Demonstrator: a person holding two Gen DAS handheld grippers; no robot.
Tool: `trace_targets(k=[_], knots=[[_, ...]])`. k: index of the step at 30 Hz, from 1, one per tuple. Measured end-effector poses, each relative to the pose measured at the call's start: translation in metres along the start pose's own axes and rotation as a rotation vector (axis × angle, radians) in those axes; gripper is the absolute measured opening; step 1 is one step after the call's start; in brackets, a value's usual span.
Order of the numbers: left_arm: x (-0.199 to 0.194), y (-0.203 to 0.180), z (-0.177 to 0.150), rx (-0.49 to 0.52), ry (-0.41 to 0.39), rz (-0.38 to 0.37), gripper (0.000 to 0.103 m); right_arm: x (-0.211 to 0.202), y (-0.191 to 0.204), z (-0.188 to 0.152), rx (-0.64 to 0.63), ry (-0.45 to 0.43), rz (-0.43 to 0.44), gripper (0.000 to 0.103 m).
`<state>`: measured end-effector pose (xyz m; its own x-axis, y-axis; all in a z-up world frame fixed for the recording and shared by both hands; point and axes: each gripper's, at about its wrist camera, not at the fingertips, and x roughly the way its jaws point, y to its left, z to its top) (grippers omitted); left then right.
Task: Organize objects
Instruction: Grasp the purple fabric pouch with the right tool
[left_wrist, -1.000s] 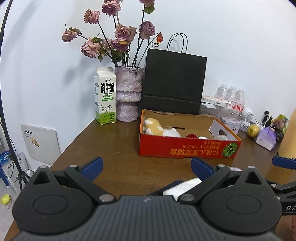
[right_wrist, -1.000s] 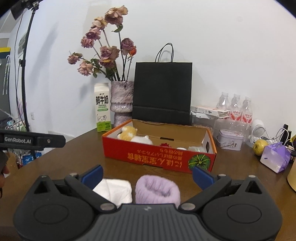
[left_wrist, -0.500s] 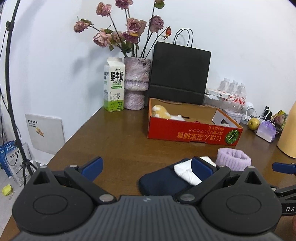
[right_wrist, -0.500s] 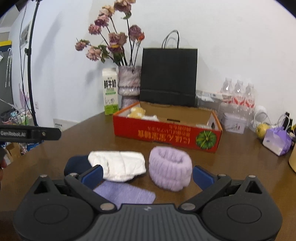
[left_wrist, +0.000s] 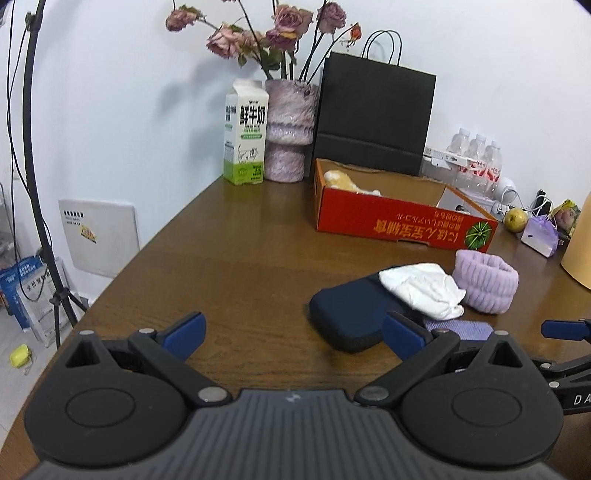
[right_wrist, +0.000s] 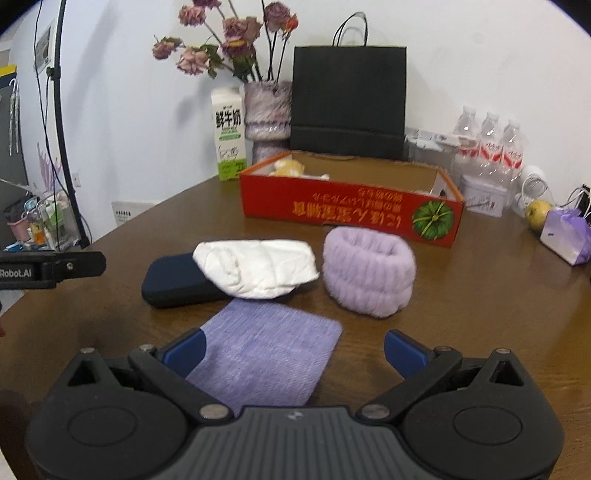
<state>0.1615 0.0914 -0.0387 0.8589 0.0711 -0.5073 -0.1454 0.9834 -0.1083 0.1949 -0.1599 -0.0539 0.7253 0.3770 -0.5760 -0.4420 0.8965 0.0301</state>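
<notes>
On the brown table lie a dark navy case (left_wrist: 351, 314) (right_wrist: 177, 278), a crumpled white cloth (left_wrist: 421, 288) (right_wrist: 258, 267) resting partly on it, a lilac fuzzy wristband (left_wrist: 485, 280) (right_wrist: 369, 269) and a flat purple cloth (right_wrist: 266, 350) (left_wrist: 458, 328). Behind them stands a red cardboard box (left_wrist: 399, 218) (right_wrist: 347, 210) with a plush toy (left_wrist: 343, 181) inside. My left gripper (left_wrist: 291, 332) is open, just in front of the navy case. My right gripper (right_wrist: 293, 350) is open, with the purple cloth lying between its fingers.
At the back stand a milk carton (left_wrist: 245, 133), a vase of dried roses (left_wrist: 290, 129) and a black paper bag (left_wrist: 373, 118). Water bottles (right_wrist: 491, 147), a tin (right_wrist: 482, 194), an apple (right_wrist: 535, 214) and a purple pouch (right_wrist: 565, 236) crowd the right. A light stand (left_wrist: 33, 166) rises left of the table.
Both grippers have pulled back and tilted down from the box. The navy case, white cloth, wristband and purple cloth have come into fuller view. Both stay open.
</notes>
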Motion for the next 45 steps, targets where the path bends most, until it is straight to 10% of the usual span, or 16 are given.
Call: trace_targets(k=[18, 45], knots=[[0.005, 0.026, -0.005, -0.027, 0.037, -0.055, 0.103, 0.044, 0.028, 0.002, 0.039, 0.156, -0.028, 0.103], [0.003, 0.028, -0.007, -0.030, 0.059, -0.078, 0.103, 0.023, 0.017, -0.009, 0.090, 0.079, 0.002, 0.087]])
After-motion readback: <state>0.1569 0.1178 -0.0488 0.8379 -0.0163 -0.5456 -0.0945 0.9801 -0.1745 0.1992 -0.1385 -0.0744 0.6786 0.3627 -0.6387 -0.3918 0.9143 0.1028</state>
